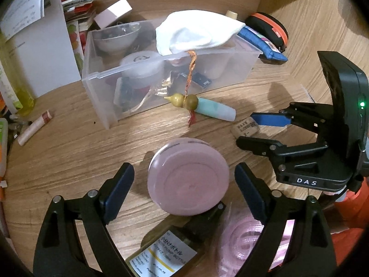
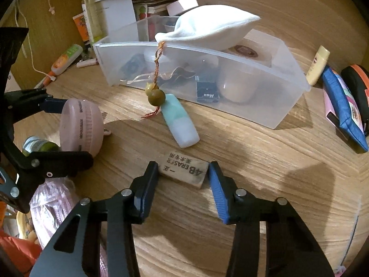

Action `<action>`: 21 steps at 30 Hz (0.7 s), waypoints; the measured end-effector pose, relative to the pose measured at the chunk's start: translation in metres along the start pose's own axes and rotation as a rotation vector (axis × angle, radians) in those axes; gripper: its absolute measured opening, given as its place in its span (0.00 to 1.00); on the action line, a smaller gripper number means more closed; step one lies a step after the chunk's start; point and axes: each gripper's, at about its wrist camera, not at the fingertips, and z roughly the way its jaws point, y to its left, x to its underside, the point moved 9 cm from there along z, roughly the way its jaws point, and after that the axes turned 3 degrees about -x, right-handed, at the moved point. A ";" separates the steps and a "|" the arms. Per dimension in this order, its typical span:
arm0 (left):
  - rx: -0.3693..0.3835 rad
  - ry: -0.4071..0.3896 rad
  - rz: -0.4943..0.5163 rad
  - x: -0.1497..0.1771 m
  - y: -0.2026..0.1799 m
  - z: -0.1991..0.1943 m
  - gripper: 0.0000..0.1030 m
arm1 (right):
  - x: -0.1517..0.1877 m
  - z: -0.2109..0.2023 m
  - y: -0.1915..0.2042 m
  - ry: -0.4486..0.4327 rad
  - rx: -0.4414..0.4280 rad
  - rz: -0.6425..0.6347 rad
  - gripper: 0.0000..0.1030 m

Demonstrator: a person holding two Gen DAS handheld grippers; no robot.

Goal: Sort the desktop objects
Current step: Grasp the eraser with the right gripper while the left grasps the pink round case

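Note:
A pink round jar (image 1: 188, 177) stands on its edge on the wooden desk, between the open fingers of my left gripper (image 1: 184, 181); it also shows in the right wrist view (image 2: 79, 128). A worn 4B eraser (image 2: 184, 169) lies flat between the open fingers of my right gripper (image 2: 183, 177), which straddles it; neither pad visibly presses it. The eraser also shows in the left wrist view (image 1: 245, 128). A clear plastic bin (image 1: 161, 73) holds several small items, with a white cloth (image 1: 196, 31) draped over its rim.
A mint tube (image 2: 181, 120) and a gourd charm on a cord (image 2: 155, 94) lie in front of the bin (image 2: 265, 106). A pump bottle (image 1: 166, 251) and pink bag (image 1: 244, 237) are near me. A blue pouch (image 2: 341, 108), cream tube (image 2: 318, 65) and lip balm (image 1: 34, 127) lie around.

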 end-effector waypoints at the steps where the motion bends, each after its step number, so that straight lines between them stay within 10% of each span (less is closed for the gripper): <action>1: 0.002 -0.003 -0.003 -0.001 0.001 0.000 0.87 | 0.000 0.000 -0.001 -0.002 0.000 0.001 0.40; 21: 0.036 -0.041 -0.046 -0.013 0.009 0.000 0.64 | -0.019 -0.047 -0.045 -0.129 0.030 0.139 0.40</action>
